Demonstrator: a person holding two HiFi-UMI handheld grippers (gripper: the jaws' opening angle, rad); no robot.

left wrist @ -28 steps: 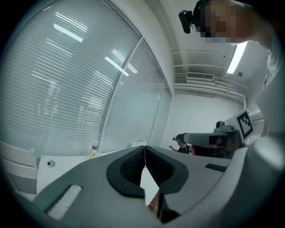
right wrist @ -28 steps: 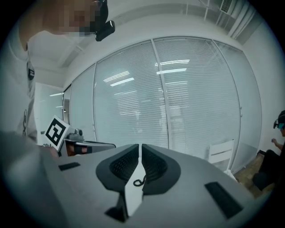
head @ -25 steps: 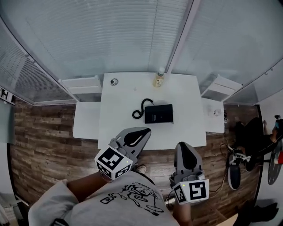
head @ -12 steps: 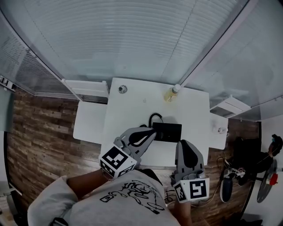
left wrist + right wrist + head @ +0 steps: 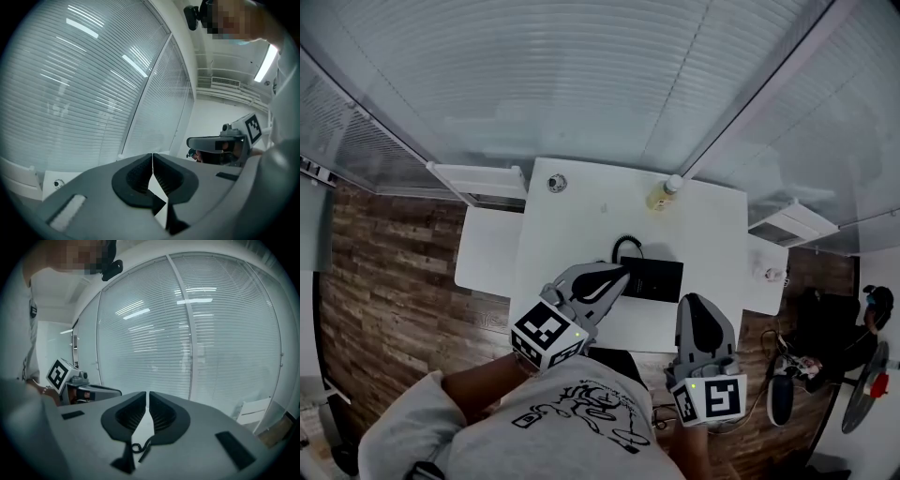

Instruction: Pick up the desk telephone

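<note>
The desk telephone (image 5: pixel 656 279) lies flat near the middle of the white table (image 5: pixel 572 220), closer to your edge than to the window. It is a black, low, rectangular set. Its coiled black cord (image 5: pixel 623 248) loops out from the far-left corner onto the bare tabletop.

In the head view, your left gripper (image 5: pixel 622 273) reaches in from the lower left and its tip overlaps the phone's left end; I cannot tell whether it touches. In the left gripper view its jaws are pressed together with nothing between them. Your right gripper (image 5: pixel 697 302) sits over the table's near edge, just right of the phone and apart from it. Its jaws are closed too and hold nothing. In the right gripper view a curl of the cord shows through the gap below the pads.

The only container you have on the table is a small bottle (image 5: pixel 662 195) at the far edge. It stands upright with a white cap and holds a yellowish fill. A small round object (image 5: pixel 555 183) sits at the far-left corner, too small to identify.

Lower white side surfaces (image 5: pixel 487 253) flank the table, wood-plank floor (image 5: pixel 394 272) lies beneath, and closed blinds (image 5: pixel 581 84) fill the wall beyond.
</note>
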